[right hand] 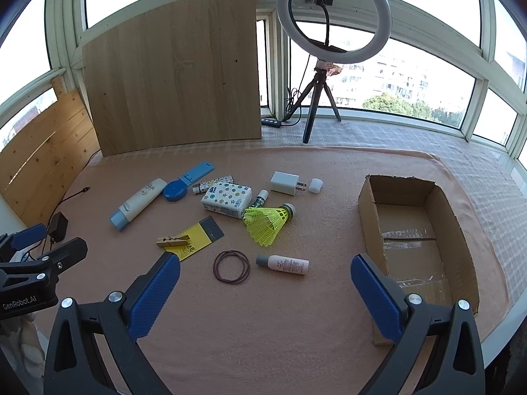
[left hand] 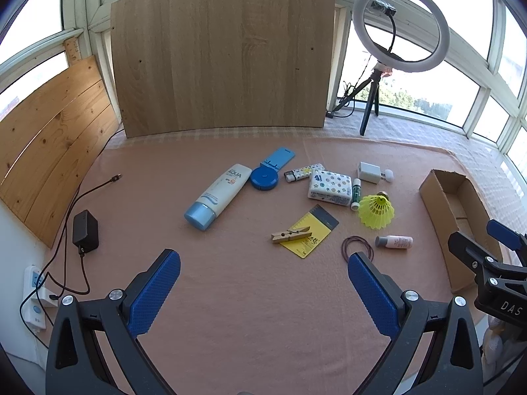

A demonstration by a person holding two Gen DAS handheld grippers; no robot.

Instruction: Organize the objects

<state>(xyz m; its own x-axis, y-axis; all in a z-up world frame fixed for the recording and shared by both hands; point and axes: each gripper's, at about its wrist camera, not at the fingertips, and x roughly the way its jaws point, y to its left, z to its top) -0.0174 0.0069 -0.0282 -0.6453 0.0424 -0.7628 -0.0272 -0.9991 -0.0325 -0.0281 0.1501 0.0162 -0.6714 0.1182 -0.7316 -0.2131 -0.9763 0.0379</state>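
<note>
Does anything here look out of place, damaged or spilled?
Nothing is spilled or visibly broken. The small items, such as the shuttlecock and the pink bottle, lie scattered on the pink cloth, not in the cardboard box, which holds nothing. The box's top edges look roughly torn.

My left gripper [left hand: 263,283] and right gripper [right hand: 265,284] wear blue pads [right hand: 154,296] of finely dimpled rubbery plastic on matt black plastic arms with bright metal screws. Under me lies a matt, slightly fuzzy pink cloth [right hand: 263,329]. On it, left of the open brown cardboard box [right hand: 457,230] of dull, rough-edged paperboard with glossy tape strips on its floor, sit a smooth pink plastic bottle with a grey cap [right hand: 283,265], thin dark rubber bands [right hand: 231,266], a bare-wood clothespin [right hand: 173,240], a ribbed neon-yellow plastic shuttlecock [right hand: 266,222], a shiny-wrapped star-print tissue pack [right hand: 227,199] and a glossy white sunscreen tube [right hand: 138,204]. Behind the box's far-left side stands a smooth matt pale wood-grain board [right hand: 174,75].
</note>
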